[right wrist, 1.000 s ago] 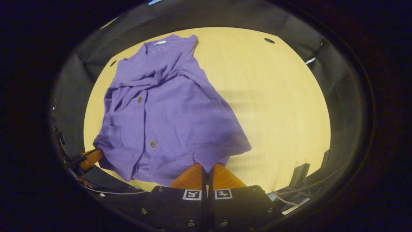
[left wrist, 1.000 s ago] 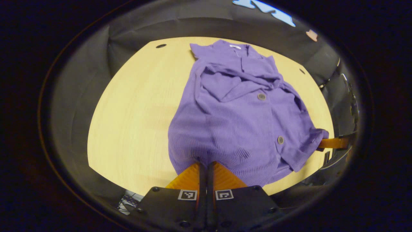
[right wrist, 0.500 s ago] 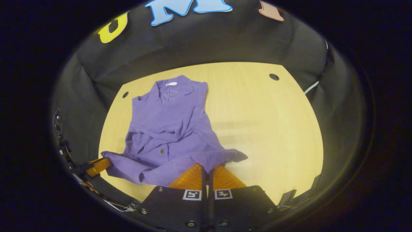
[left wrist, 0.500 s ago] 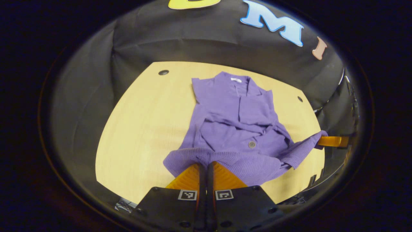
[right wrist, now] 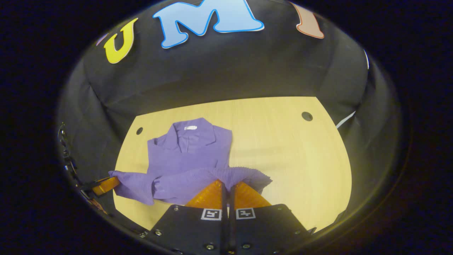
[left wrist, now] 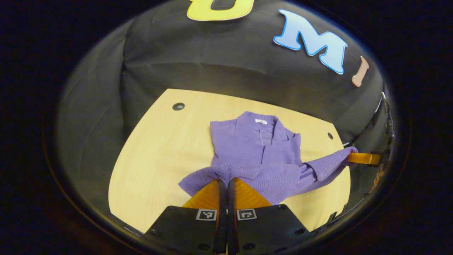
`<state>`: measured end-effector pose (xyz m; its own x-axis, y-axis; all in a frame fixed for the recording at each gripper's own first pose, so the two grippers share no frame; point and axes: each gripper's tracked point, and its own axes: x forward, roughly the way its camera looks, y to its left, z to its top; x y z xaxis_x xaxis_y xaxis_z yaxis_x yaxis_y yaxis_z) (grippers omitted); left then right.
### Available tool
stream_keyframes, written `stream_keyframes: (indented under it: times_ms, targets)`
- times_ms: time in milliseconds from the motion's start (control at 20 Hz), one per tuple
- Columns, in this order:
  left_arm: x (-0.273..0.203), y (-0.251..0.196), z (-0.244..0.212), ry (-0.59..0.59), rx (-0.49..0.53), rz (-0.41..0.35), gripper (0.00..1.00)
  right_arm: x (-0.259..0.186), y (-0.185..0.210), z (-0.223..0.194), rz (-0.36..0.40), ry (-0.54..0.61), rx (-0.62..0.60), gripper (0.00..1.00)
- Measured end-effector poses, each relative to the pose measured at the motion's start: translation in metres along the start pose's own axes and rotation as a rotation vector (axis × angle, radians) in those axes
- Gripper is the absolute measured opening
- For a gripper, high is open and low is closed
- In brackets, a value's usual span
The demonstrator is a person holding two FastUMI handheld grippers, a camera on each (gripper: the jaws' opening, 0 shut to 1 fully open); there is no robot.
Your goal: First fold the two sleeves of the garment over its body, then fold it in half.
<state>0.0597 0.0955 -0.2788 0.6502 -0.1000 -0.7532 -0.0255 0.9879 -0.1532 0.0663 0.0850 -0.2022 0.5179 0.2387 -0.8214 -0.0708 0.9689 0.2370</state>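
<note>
A purple knitted cardigan (left wrist: 256, 145) lies on the pale wooden table (left wrist: 159, 159), collar at the far side, sleeves folded over its body. Its ribbed hem (left wrist: 262, 175) is lifted off the table and hangs over the lower body. My left gripper (left wrist: 226, 181) is shut on the hem's one corner. In the right gripper view the cardigan (right wrist: 191, 152) sits left of centre, and my right gripper (right wrist: 226, 182) is shut on the other hem corner (right wrist: 244, 175). Each view also catches the other gripper far off, the right gripper (left wrist: 362, 158) and the left gripper (right wrist: 104, 185), pinching the stretched hem.
Black cloth walls (left wrist: 212, 63) close in the table on the far side and both flanks. Small round holes (left wrist: 178, 106) mark the table's far corners, another hole (right wrist: 307, 115) at the right. Bare tabletop (right wrist: 293, 156) lies to the right of the cardigan.
Both grippers have risen and carried the hem toward the collar. The lower body, flat on the table a second ago, now folds over the upper part.
</note>
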Motion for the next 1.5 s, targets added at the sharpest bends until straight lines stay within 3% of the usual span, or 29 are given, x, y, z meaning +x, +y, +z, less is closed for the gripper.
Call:
stream_keyframes:
  times_ms: [450,1000,1250,1500]
  targets:
    - [0.043,-0.013,0.084,-0.069,0.043,-0.013,0.06,0.042,0.008,0.077,0.005,-0.072,-0.005,0.00]
    - [0.119,-0.027,0.148,-0.093,0.060,-0.013,0.06,0.109,0.004,0.147,-0.016,-0.119,0.019,0.00]
    - [0.162,-0.027,0.161,-0.109,0.117,0.017,0.06,0.151,0.005,0.161,-0.024,-0.135,0.067,0.00]
    - [0.207,-0.025,0.153,-0.075,0.141,0.039,0.06,0.195,-0.004,0.148,-0.055,-0.092,0.052,0.00]
